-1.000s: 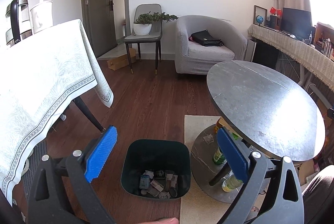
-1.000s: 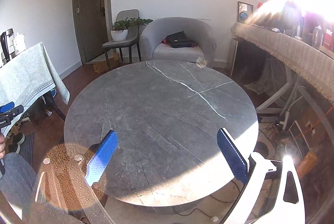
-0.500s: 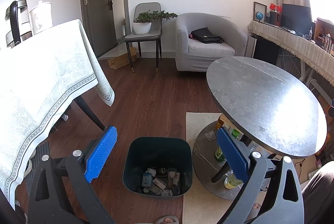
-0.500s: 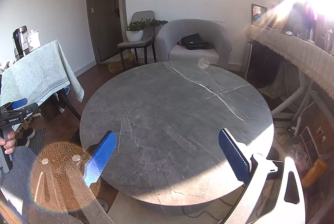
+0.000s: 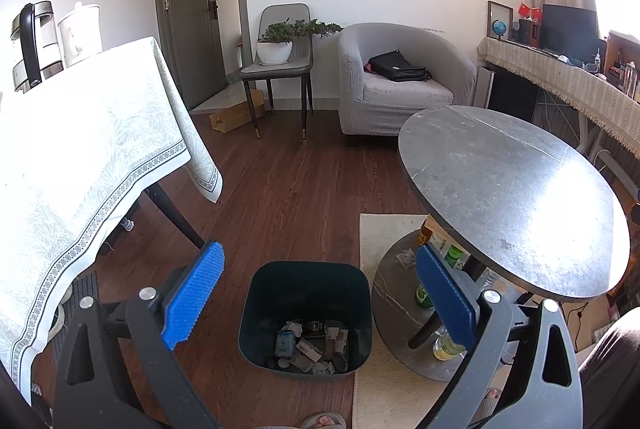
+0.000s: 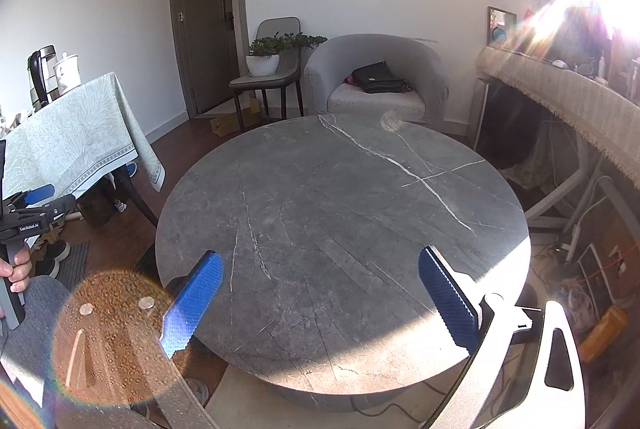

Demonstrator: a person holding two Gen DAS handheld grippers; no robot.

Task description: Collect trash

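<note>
sun glare whites out the right wrist view's upper right corner, and an orange flare covers the lower left, blurring the right gripper's (image 6: 320, 297) left arm. in the left wrist view the far side of the table (image 5: 500, 189) washes out in reflected light, and its top hides most of the bottles (image 5: 424, 293) on the shelf beneath; their labels are too small to read. the trash (image 5: 312, 345) in the bin (image 5: 260, 309) is a jumble of crumpled wrappers, a small blue pack and dark bits, hard to tell apart; no piece shows a clear long axis. the bin stands upright on the wood floor, mouth up, just beside the rug (image 5: 384, 389) and the table's base. the left gripper (image 5: 318, 293) hangs above it, fingers spread wide and empty. the right gripper, equally wide apart and empty, hovers over the bare stone top
</note>
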